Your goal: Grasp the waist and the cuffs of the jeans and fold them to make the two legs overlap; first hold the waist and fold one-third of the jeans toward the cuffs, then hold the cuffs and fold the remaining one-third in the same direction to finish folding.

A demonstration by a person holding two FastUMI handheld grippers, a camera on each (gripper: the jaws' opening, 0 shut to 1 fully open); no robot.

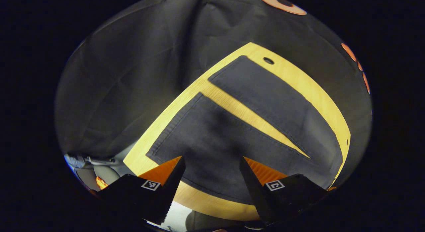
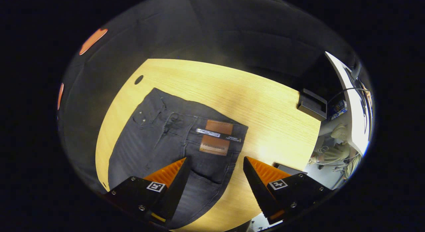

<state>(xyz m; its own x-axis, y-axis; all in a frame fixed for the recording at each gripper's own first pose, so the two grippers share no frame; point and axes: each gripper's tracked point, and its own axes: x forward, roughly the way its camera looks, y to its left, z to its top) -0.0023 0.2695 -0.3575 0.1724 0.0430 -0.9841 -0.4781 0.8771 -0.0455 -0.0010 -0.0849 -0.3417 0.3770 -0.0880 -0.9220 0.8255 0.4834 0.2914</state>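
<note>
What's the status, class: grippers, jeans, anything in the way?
Left gripper open above the cuffs. Right gripper open above the waist. Jeans flat, legs apart. Nothing in the way.

Booth dim overall on my feeds; light falls from above onto wooden table (image 2: pixel 252 102), which glows warm yellow with pale glare patch mid-surface in right gripper view. Black jeans (image 1: pixel 212 139) read near-flat dark in left gripper view, seams barely visible; soft shadow blob on near leg. Waist patch (image 2: pixel 215 137) slightly soft, fine print unreadable to me. Strong fisheye bending: table edges curve, rim detail smeared and dark. Bright overexposed strip at right edge of right gripper view.
</note>
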